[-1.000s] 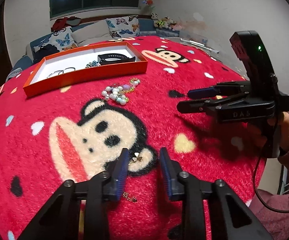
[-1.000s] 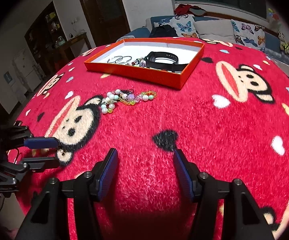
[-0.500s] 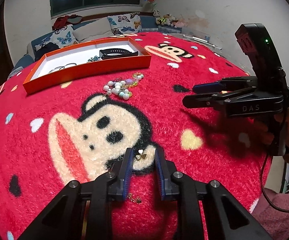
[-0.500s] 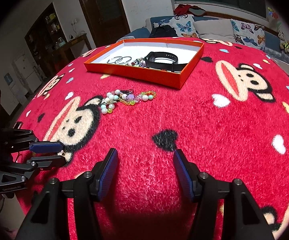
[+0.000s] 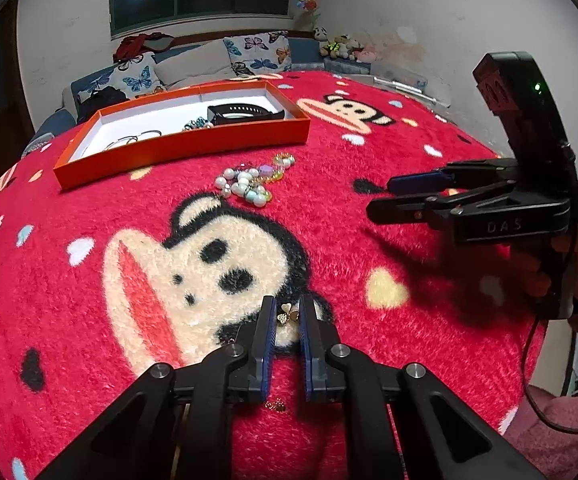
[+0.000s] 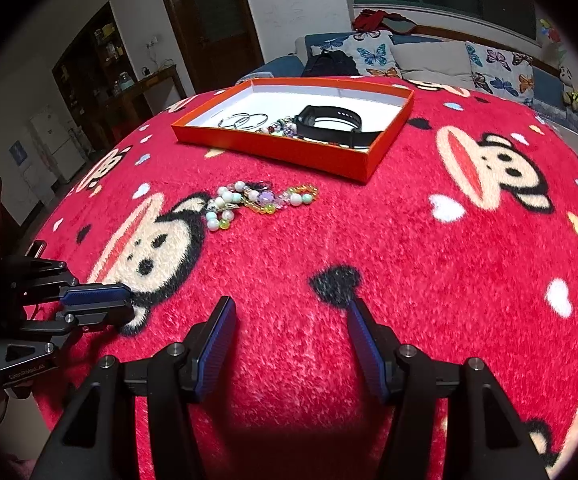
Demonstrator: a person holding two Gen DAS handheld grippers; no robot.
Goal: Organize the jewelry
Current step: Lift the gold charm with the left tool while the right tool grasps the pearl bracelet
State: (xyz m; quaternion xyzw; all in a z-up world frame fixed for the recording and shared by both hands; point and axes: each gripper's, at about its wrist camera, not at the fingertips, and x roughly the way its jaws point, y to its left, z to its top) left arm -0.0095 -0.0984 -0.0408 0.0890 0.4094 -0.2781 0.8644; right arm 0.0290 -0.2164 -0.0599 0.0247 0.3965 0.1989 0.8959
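My left gripper (image 5: 286, 312) is shut on a small gold clover earring (image 5: 287, 315), low on the red blanket; it also shows at the left of the right wrist view (image 6: 123, 309). A second small gold earring (image 5: 276, 405) lies on the blanket beneath the jaws. A tangle of bead bracelets (image 5: 249, 184) (image 6: 259, 199) lies in front of the orange box (image 5: 193, 148) (image 6: 277, 152). The box holds a black watch band (image 6: 331, 124), thin bangles (image 6: 243, 120) and a beaded piece. My right gripper (image 6: 291, 344) is open and empty, hovering over the blanket; it shows at the right of the left wrist view (image 5: 381, 200).
The red monkey-print blanket (image 6: 409, 280) covers the whole surface. A sofa with butterfly cushions (image 6: 429, 60) stands behind it. Plush toys (image 5: 341, 46) sit at the far right corner.
My left gripper's jaws have closed in from wide open onto the gold clover earring. The right gripper has stayed open and nearly still.
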